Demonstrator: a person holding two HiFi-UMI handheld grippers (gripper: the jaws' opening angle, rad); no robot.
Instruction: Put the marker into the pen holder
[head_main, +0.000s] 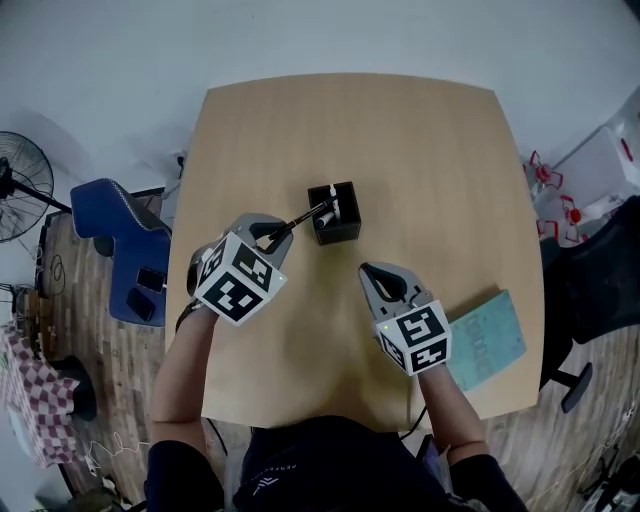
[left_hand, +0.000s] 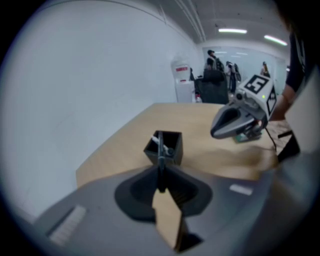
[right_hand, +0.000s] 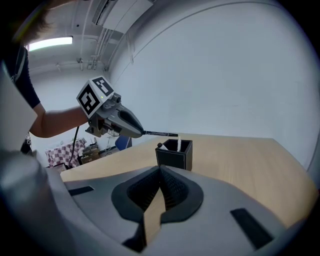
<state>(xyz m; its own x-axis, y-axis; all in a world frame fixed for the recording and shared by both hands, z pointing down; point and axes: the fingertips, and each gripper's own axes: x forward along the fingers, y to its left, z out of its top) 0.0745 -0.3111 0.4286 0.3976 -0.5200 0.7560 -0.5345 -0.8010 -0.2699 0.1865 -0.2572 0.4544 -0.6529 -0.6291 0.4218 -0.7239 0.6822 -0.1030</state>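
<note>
My left gripper (head_main: 284, 232) has its fingers clamped on the marker (head_main: 308, 215). In the left gripper view the dark barrel is pinched right between the pads and runs straight out ahead of the fingertips. Just past those tips stands the black pen holder (head_main: 334, 213), upright on the wooden table (head_main: 420, 150). The right gripper view shows the marker lying nearly level, with its far end over the holder's open top, above the rim and not down inside. A white stick (right_hand: 178, 145) and a dark, round-ended thing (right_hand: 160, 145) already stand in the holder. My right gripper (head_main: 371, 270) has its fingers closed against each other with nothing between them. The holder is ahead of those fingertips and a little to their left, well apart from them. The two grippers sit side by side over the near half of the table, and the holder is beyond both sets of fingers. A teal book (head_main: 487, 338) lies flat behind and to the right of my right fingers, near the table's edge. A blue chair (head_main: 122, 245) stands off the table, out past my left fingers.
</note>
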